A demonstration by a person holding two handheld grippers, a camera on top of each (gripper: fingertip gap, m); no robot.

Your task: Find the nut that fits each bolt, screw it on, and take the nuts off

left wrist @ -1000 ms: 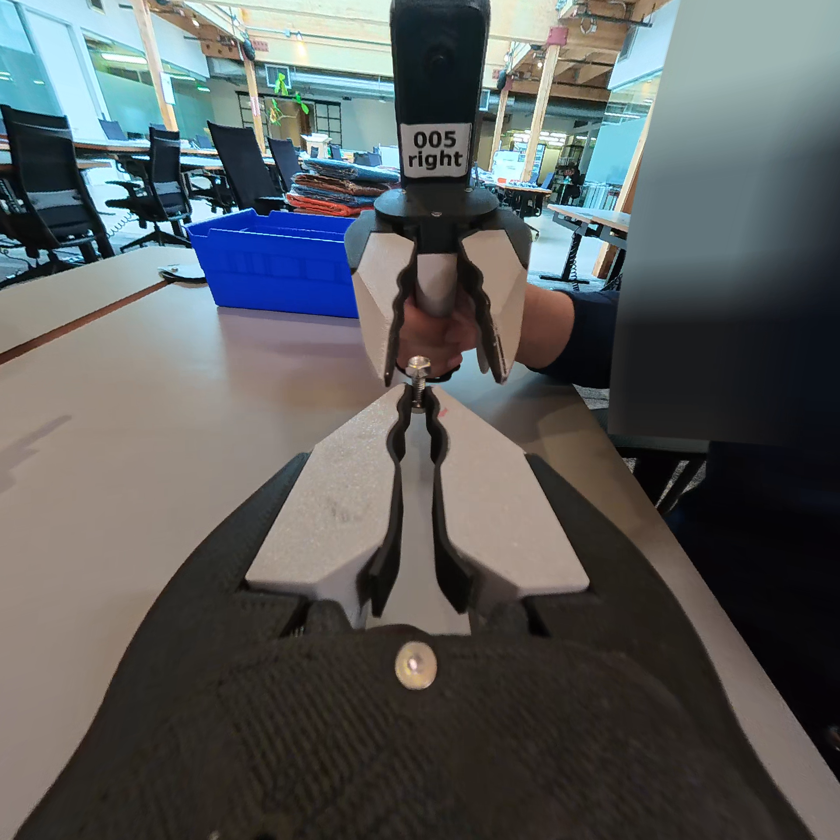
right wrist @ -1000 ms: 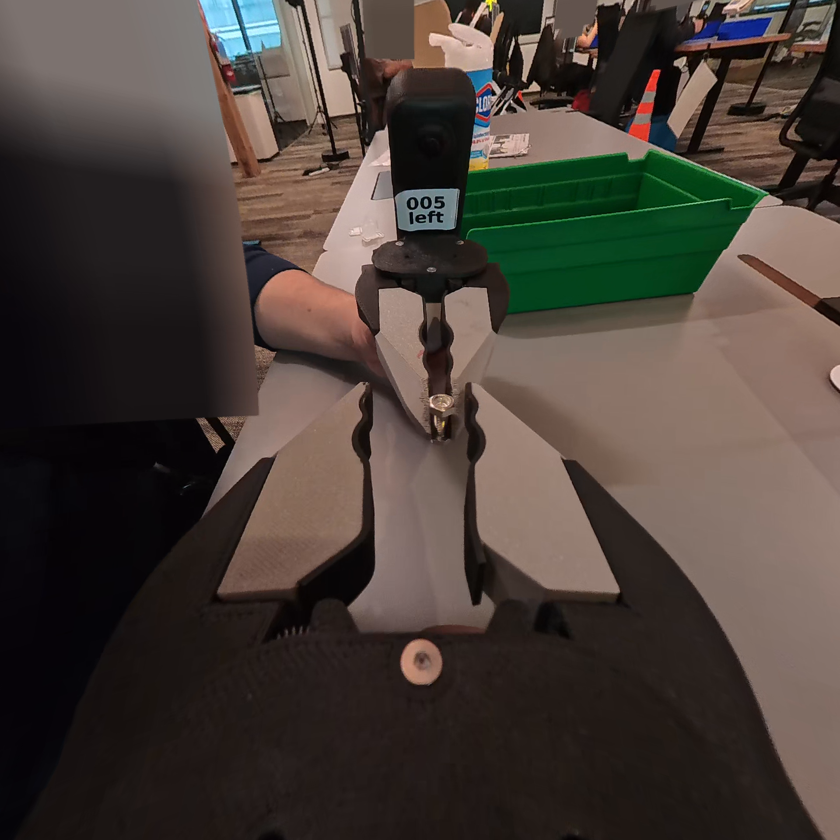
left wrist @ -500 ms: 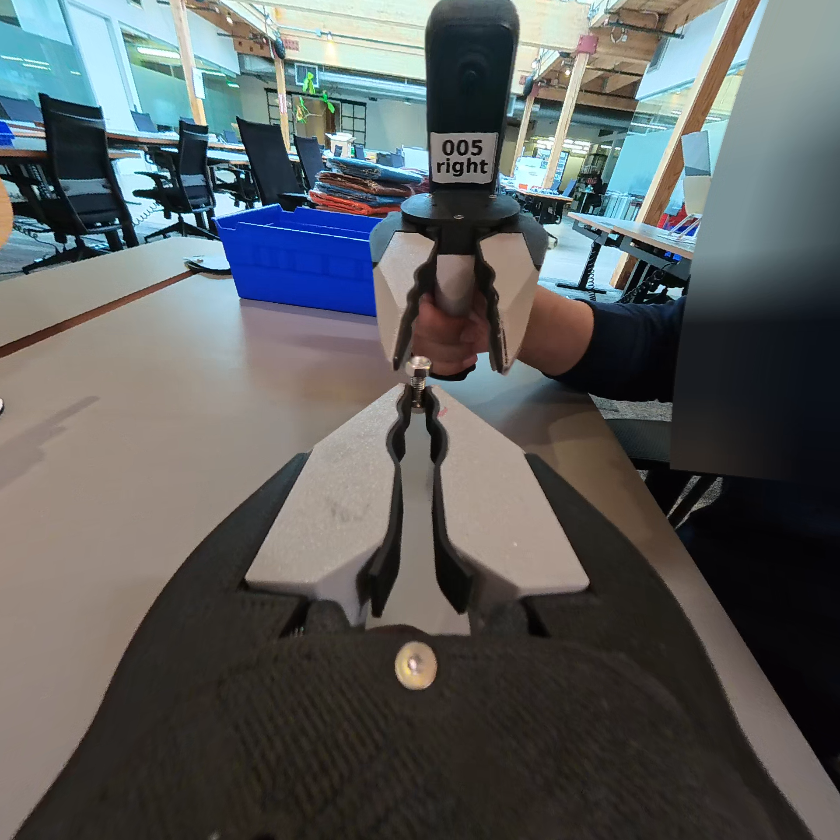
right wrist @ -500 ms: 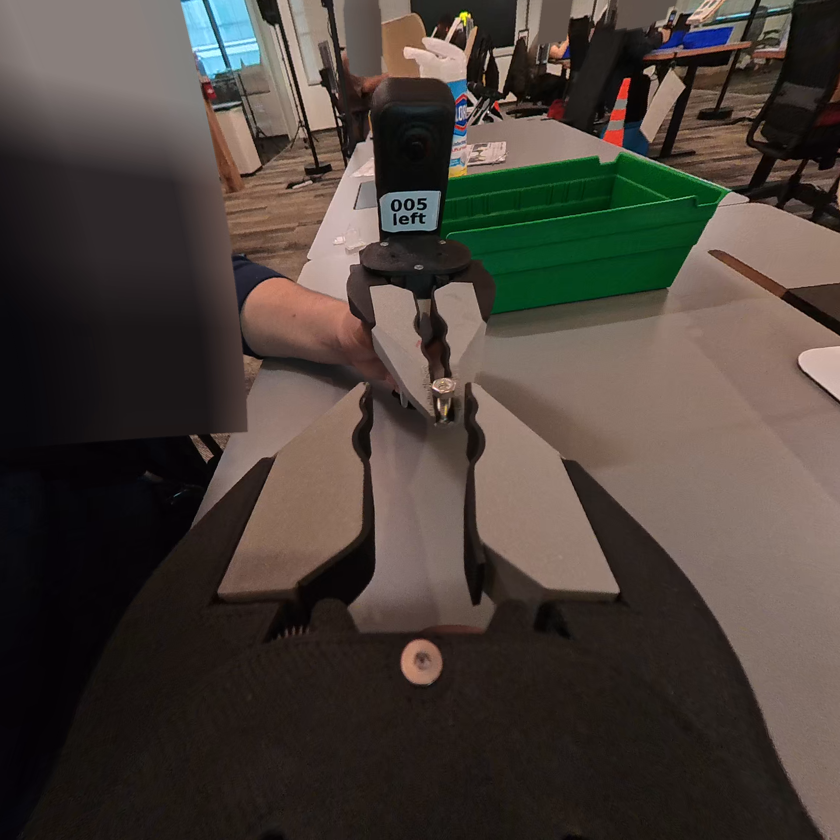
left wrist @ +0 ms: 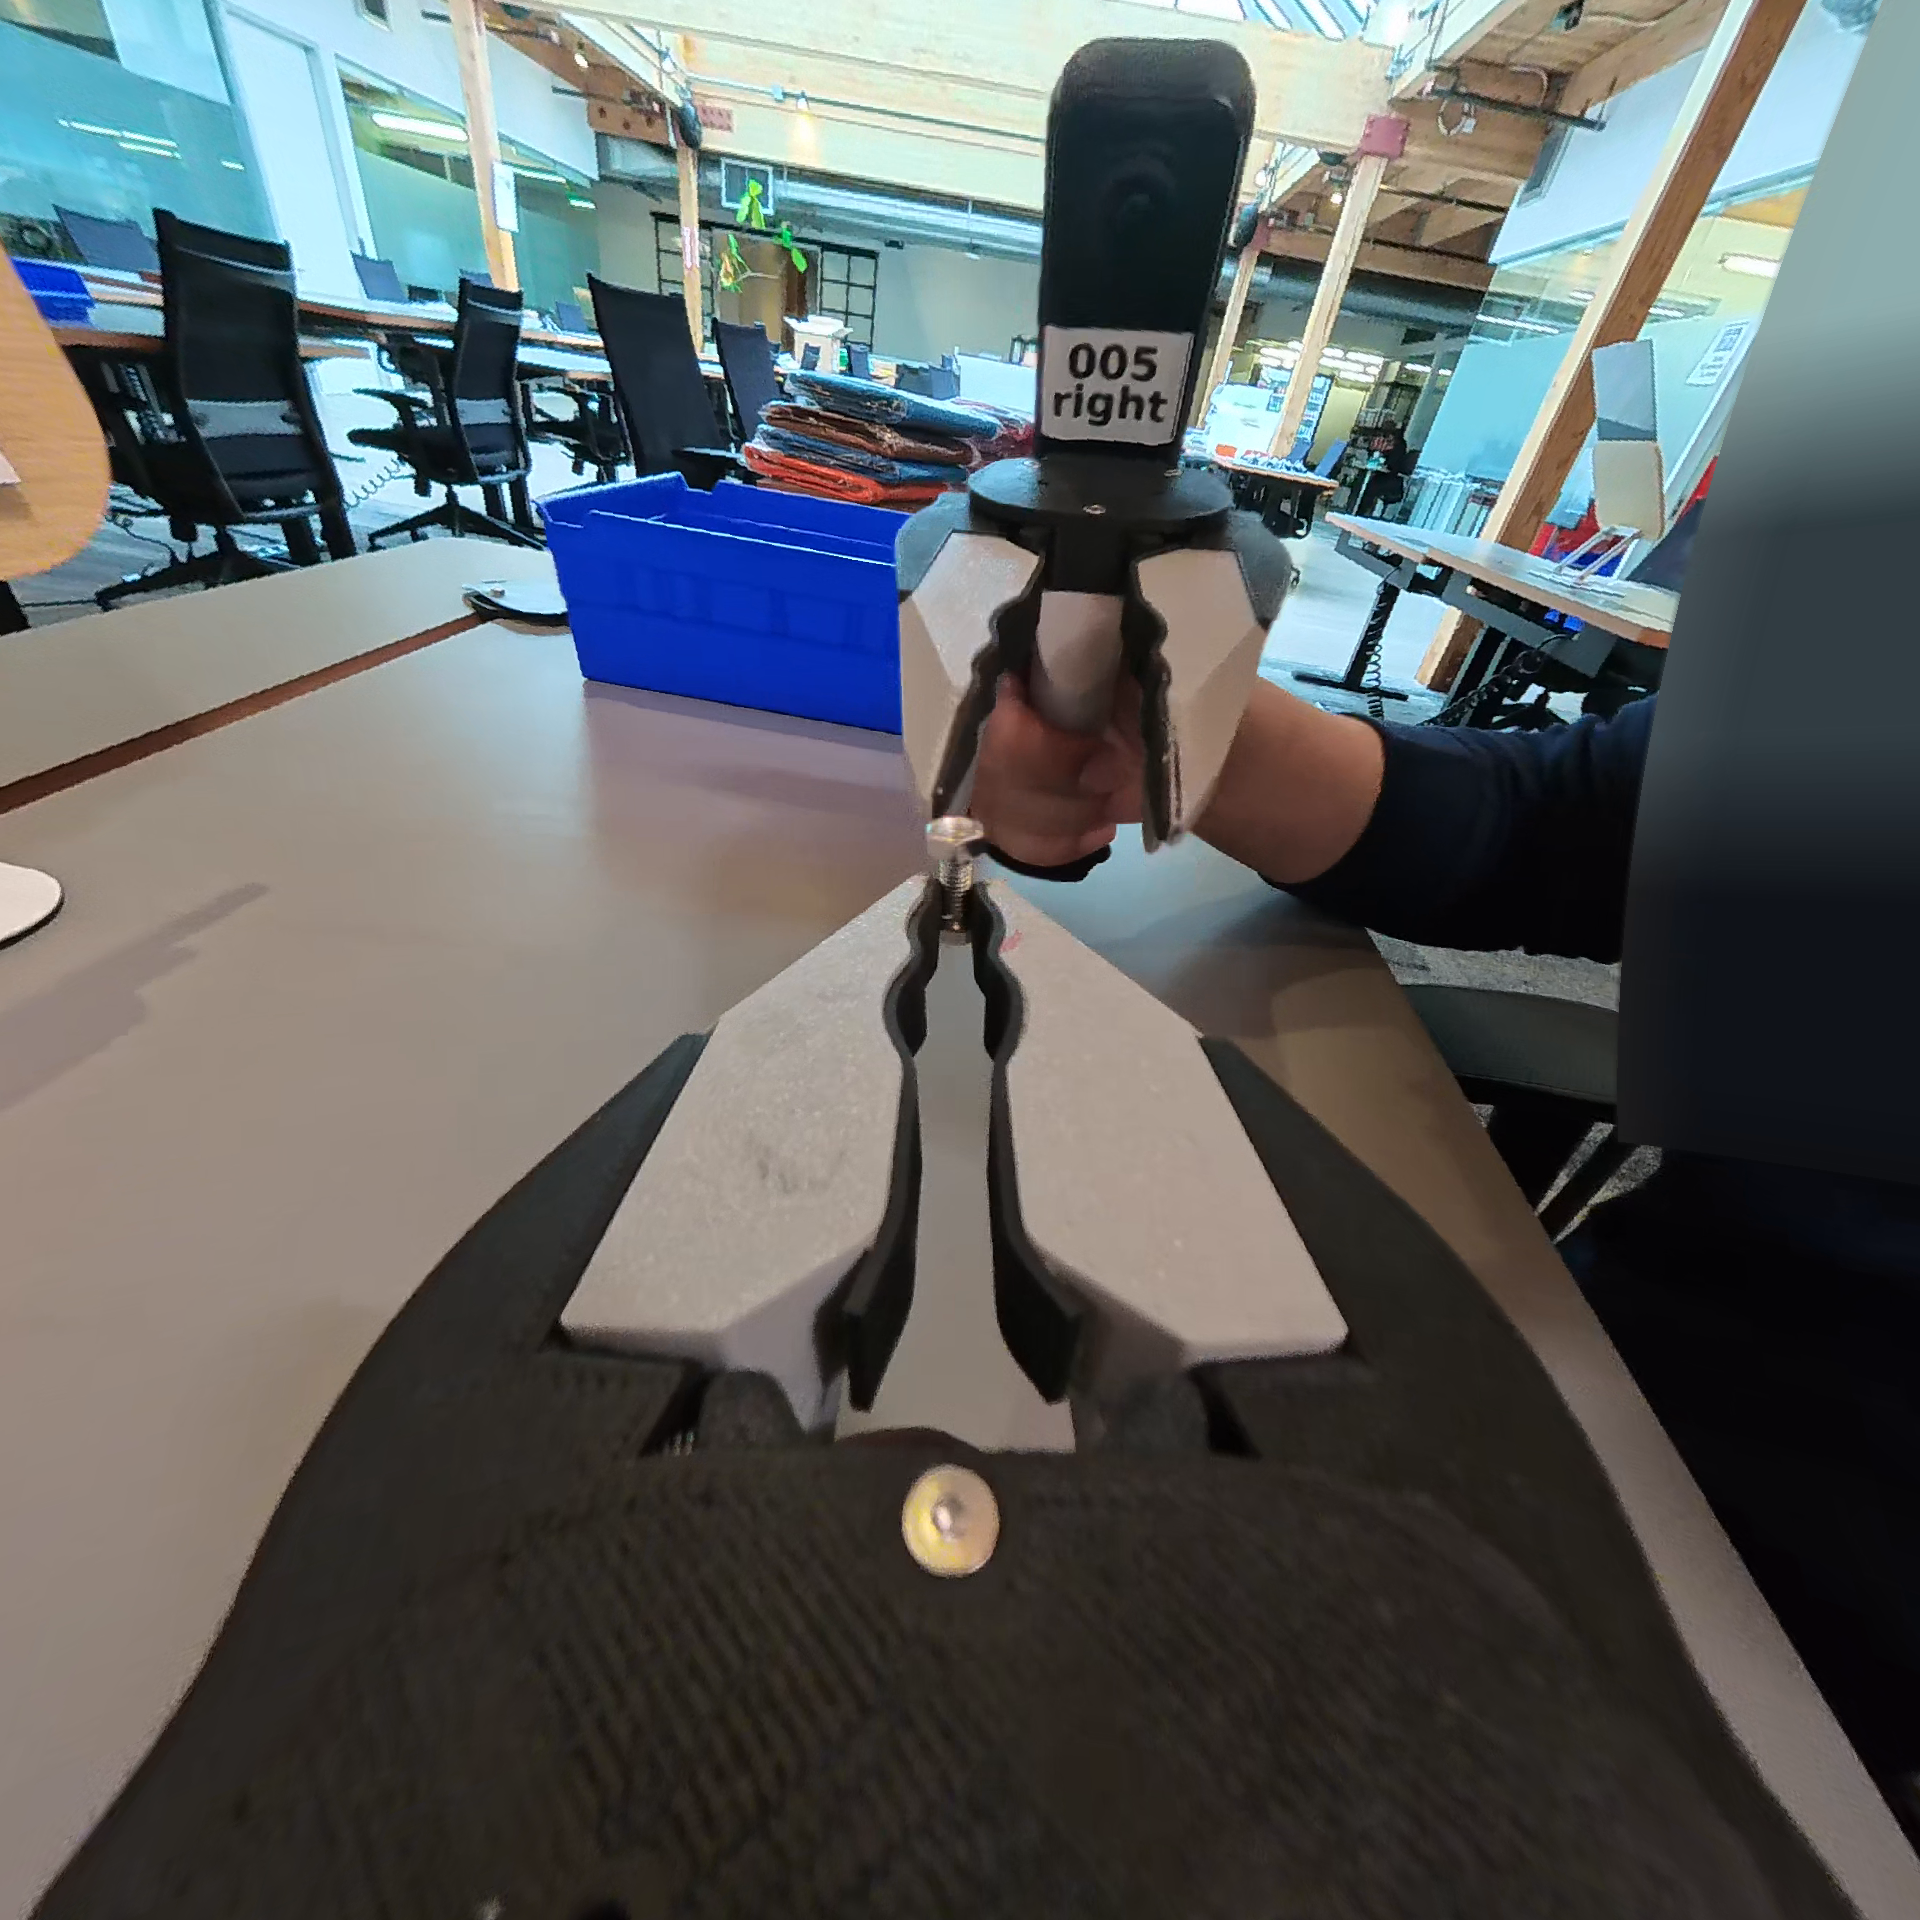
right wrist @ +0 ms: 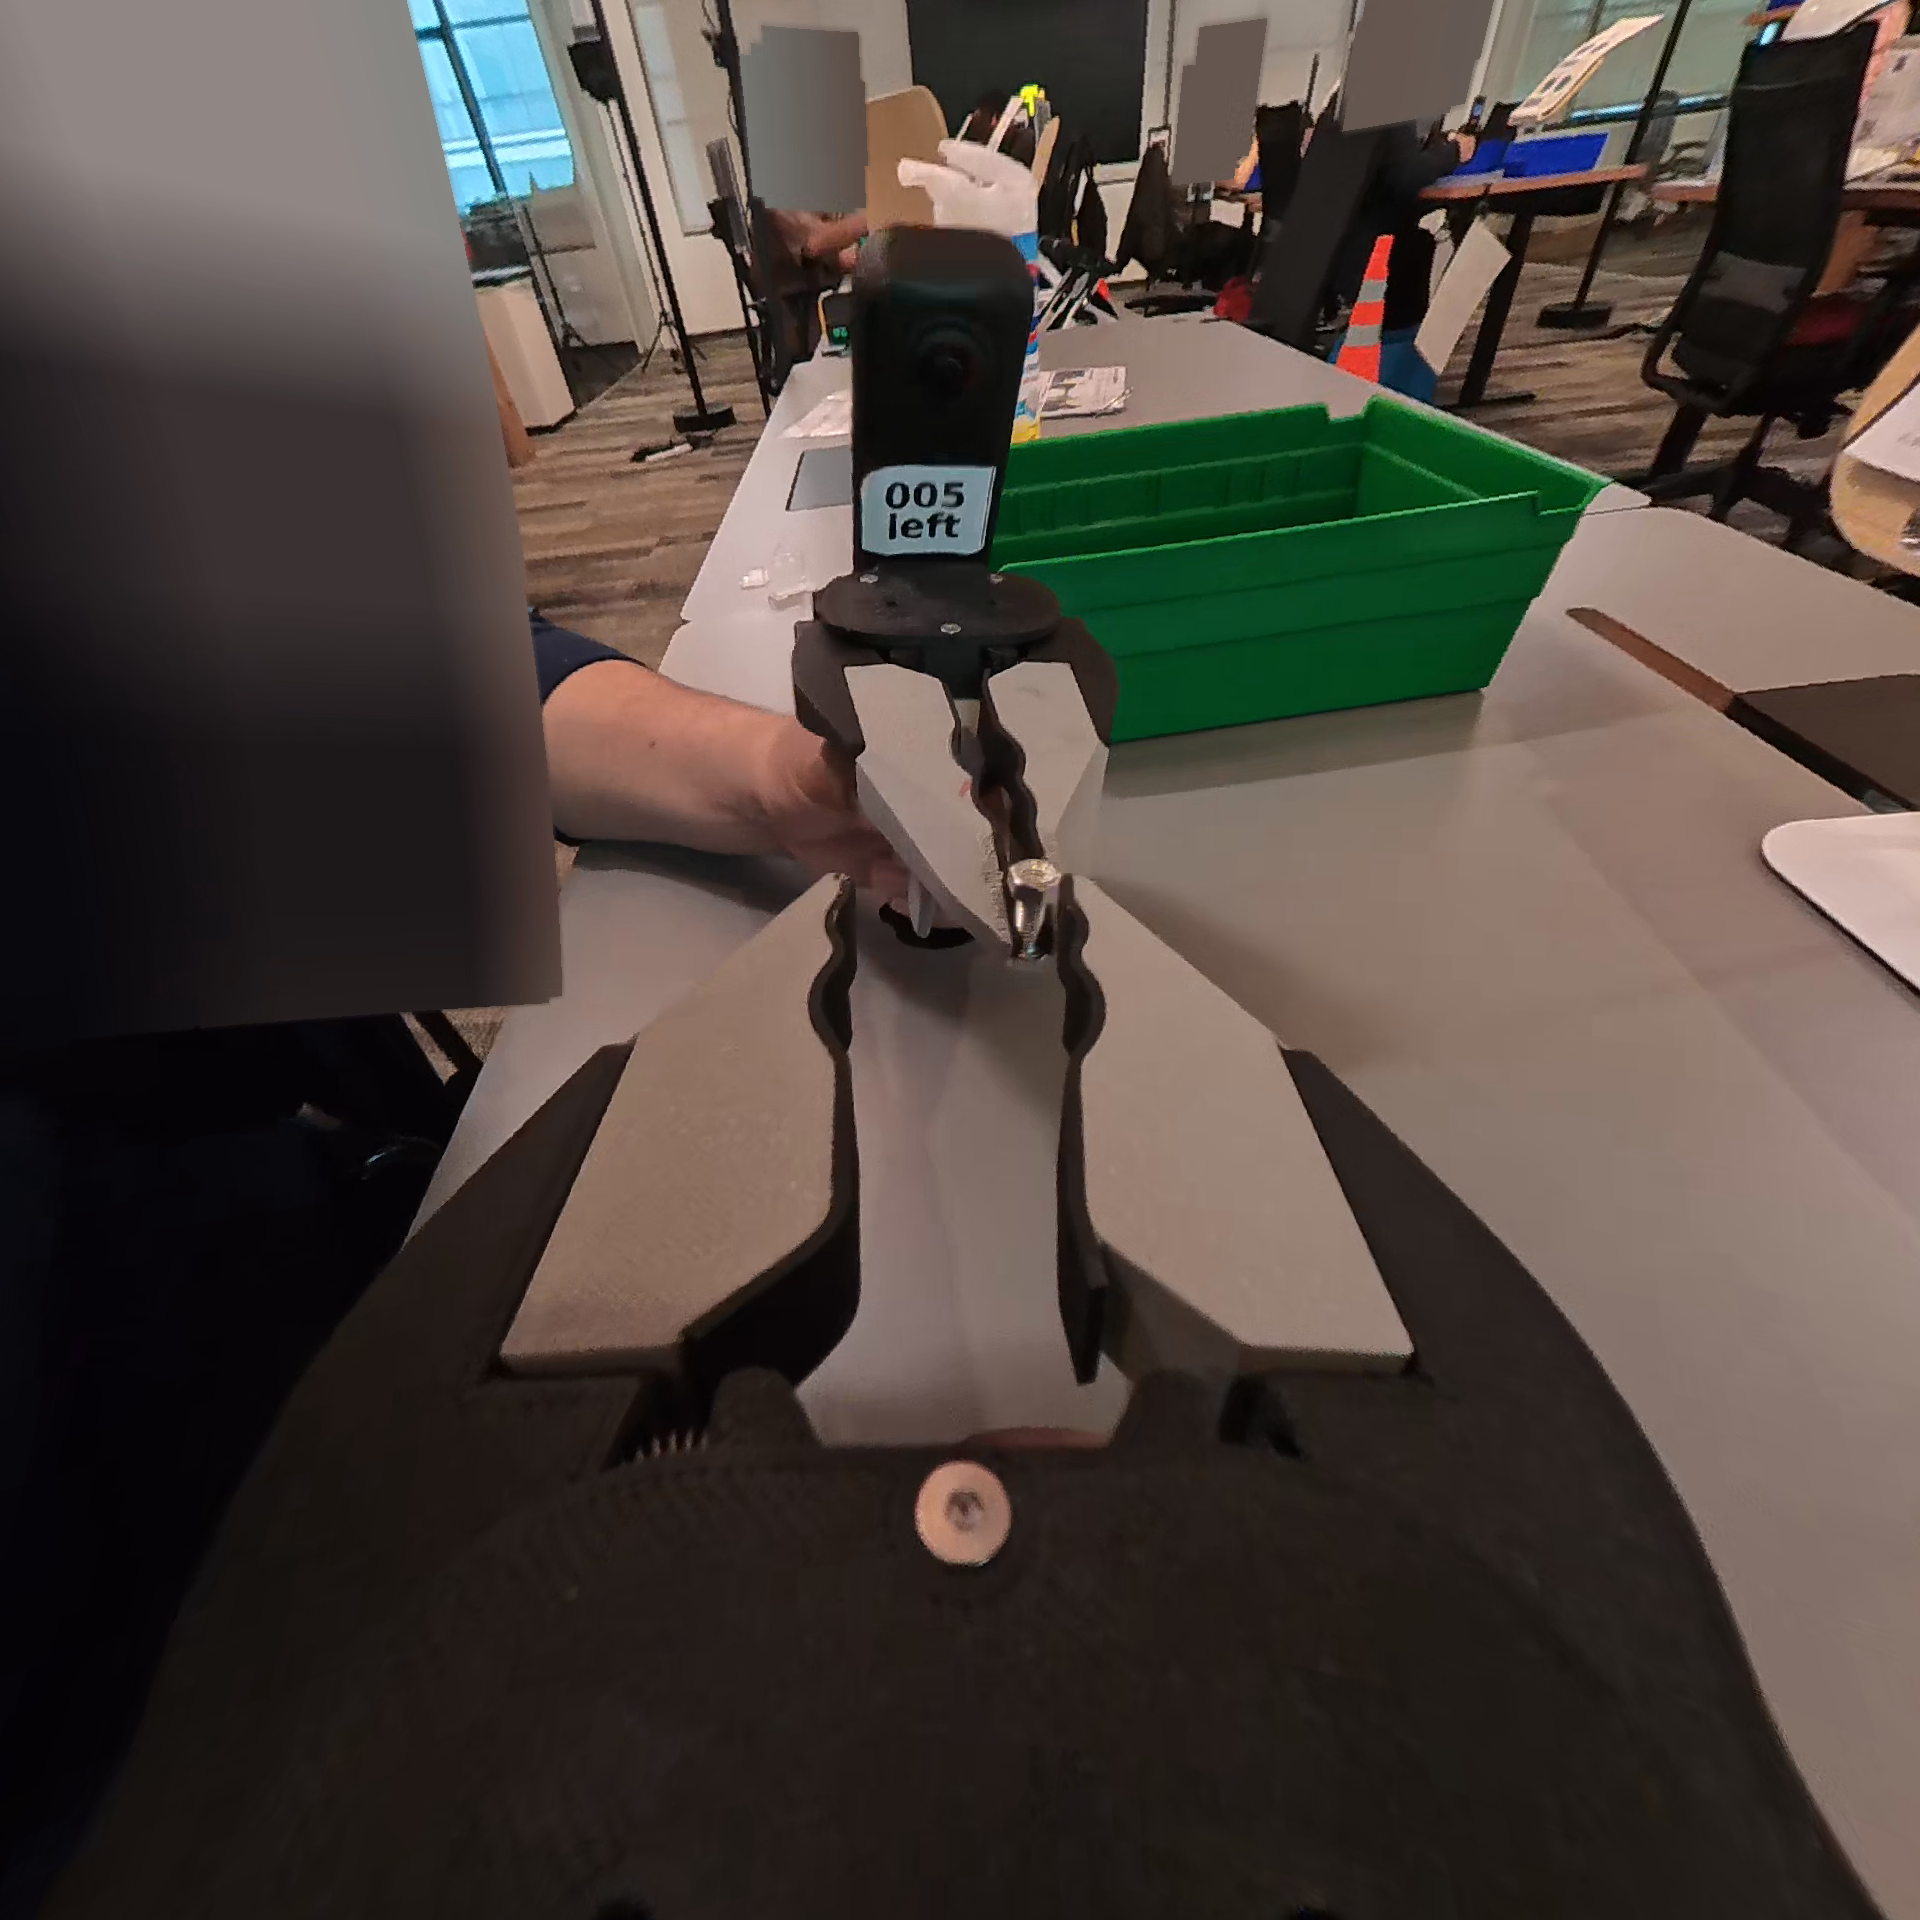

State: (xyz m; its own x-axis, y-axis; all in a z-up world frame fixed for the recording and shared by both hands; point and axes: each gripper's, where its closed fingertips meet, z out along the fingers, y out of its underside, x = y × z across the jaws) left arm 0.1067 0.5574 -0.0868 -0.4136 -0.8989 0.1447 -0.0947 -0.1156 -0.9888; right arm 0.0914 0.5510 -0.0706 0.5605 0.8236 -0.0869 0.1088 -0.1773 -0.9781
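My left gripper (left wrist: 954,906) is shut on the threaded shank of a small silver bolt (left wrist: 954,850), which stands upright with its head on top, above the grey table (left wrist: 416,883). My right gripper (left wrist: 1055,821) faces it, open and empty, with its one fingertip just behind the bolt head. In the right wrist view the bolt (right wrist: 1032,909) sits in the left gripper's tips (right wrist: 1013,925), close beside the right-hand finger (right wrist: 1081,935) of my open right gripper (right wrist: 956,899). I cannot tell whether that finger touches it.
A blue bin (left wrist: 727,613) stands on the table behind the right gripper. A green bin (right wrist: 1299,582) stands behind the left gripper. A white flat object (right wrist: 1860,883) lies at the table's right side. A person's hands and dark sleeves hold both grippers. My two grippers' fingertips are within a few centimetres of each other. Left tips and right tips are each some 35 cm from the white flat object (right wrist: 1860,883).
The two grippers shifted sideways against each other: the bolt went from the middle of the right gripper's opening to beside its right-hand finger. The left gripper kept its hold on the bolt.
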